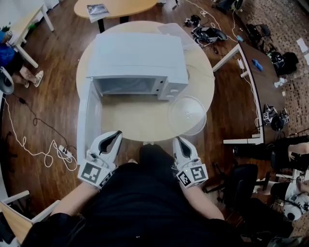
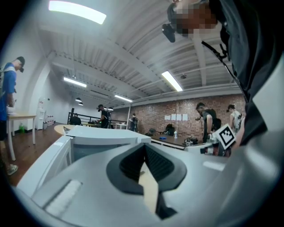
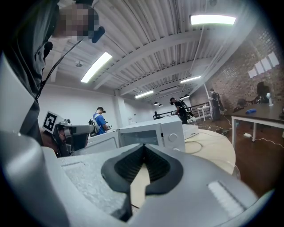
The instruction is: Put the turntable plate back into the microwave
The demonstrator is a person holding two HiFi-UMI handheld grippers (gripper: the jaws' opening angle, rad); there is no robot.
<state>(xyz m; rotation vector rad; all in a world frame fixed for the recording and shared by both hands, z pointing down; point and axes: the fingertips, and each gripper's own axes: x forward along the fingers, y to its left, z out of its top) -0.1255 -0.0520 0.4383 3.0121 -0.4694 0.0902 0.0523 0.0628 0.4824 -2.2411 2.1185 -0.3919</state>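
Note:
A white microwave (image 1: 137,60) stands on the round wooden table (image 1: 140,123), its door (image 1: 88,118) swung open on the left toward me. The clear glass turntable plate (image 1: 187,115) lies flat on the table, in front of the microwave's right corner. My left gripper (image 1: 114,137) hovers at the table's near edge beside the door's end, shut and empty. My right gripper (image 1: 179,142) sits at the near edge just below the plate, also shut on nothing. The left gripper (image 2: 144,146) points level at the microwave (image 2: 97,137). The right gripper (image 3: 143,145) faces the microwave (image 3: 151,133) front.
Another round table (image 1: 116,7) stands behind. A desk (image 1: 256,72) with cables and gear is to the right, with dark chairs (image 1: 241,183) near my right side. A power strip and cord (image 1: 63,152) lie on the floor at left. A person in blue (image 1: 7,53) sits far left.

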